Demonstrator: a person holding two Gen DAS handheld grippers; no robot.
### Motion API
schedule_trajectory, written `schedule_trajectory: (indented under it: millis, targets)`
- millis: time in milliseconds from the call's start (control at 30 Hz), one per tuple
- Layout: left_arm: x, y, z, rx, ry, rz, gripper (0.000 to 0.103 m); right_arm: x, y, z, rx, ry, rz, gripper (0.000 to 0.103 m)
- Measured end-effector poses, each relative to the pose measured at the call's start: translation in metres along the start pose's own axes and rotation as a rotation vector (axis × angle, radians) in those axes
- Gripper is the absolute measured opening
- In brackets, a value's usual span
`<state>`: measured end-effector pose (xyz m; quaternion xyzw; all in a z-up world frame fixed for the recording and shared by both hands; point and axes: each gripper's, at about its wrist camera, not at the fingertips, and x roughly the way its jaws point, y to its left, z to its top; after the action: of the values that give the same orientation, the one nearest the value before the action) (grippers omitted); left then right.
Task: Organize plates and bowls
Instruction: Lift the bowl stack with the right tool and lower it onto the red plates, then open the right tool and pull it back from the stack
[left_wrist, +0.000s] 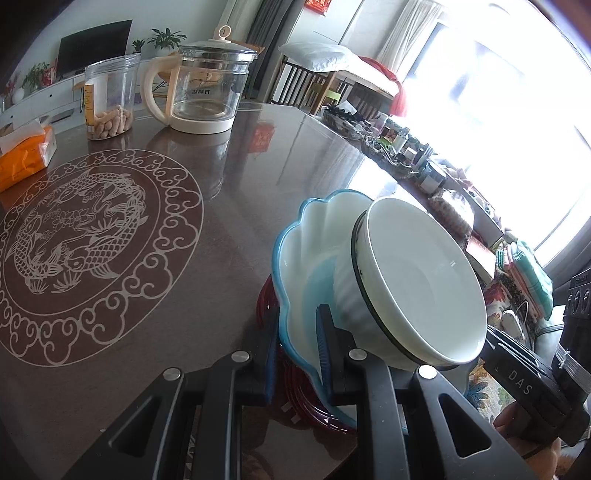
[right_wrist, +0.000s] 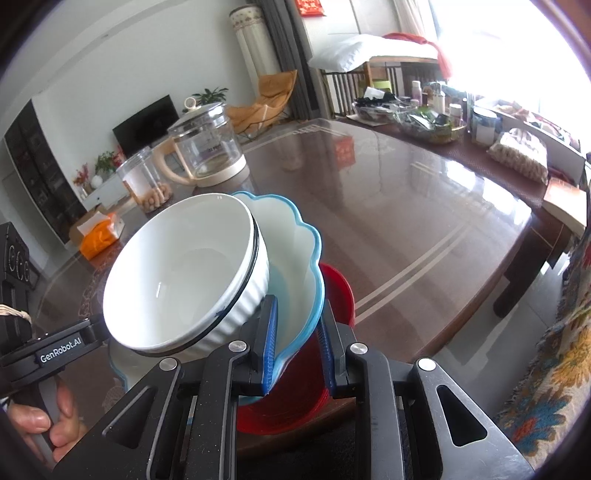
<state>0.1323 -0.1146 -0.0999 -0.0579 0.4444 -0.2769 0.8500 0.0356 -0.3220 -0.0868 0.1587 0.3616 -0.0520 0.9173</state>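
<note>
Both grippers, L (left_wrist: 295, 354) & R (right_wrist: 295, 343), are clamping narrow on opposite rims of the blue scalloped bowl (left_wrist: 306, 236), carrying the stacked white ribbed bowl (right_wrist: 184, 273) and red plate (right_wrist: 336, 291) above the table (right_wrist: 406, 229), stack at 12 o'clock.

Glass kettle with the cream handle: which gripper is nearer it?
Left. The left gripper clamps the stack's side facing the glass kettle; the right gripper clamps the far side.
</note>
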Motion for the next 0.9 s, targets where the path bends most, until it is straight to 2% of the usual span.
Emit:
schedule_trajectory:
  millis: [167,500,567,600,633,700,767,900]
  targets:
    - [0.006,-0.004,-0.005,0.021,0.013,0.009,0.018,0.008,-0.011,-0.011,0.041,0.032,-0.005,0.023]
    - [0.005,-0.008,-0.005,0.077,0.012,0.032,0.019,0.006,-0.012,-0.017,0.054,0.031,-0.005,0.024]
    - [-0.002,-0.009,-0.002,0.087,-0.014,0.037,0.027,0.006,-0.012,-0.016,0.048,0.034,0.001,0.027]
    - [-0.006,-0.01,-0.001,0.094,-0.028,0.05,0.038,0.005,-0.012,-0.016,0.048,0.033,0.001,0.027]
    - [-0.01,-0.01,0.0,0.096,-0.041,0.078,0.044,0.004,-0.012,-0.016,0.047,0.025,-0.005,0.028]
    - [-0.018,-0.005,0.003,0.073,-0.069,0.106,0.069,0.001,-0.012,-0.015,0.046,0.017,-0.017,0.031]
    - [-0.027,0.003,0.004,0.043,-0.086,0.115,0.08,-0.002,-0.015,-0.014,0.057,0.008,-0.023,0.037]
    - [-0.045,0.006,0.004,0.063,-0.108,0.183,0.081,-0.015,-0.02,-0.013,0.073,-0.028,-0.026,0.051]
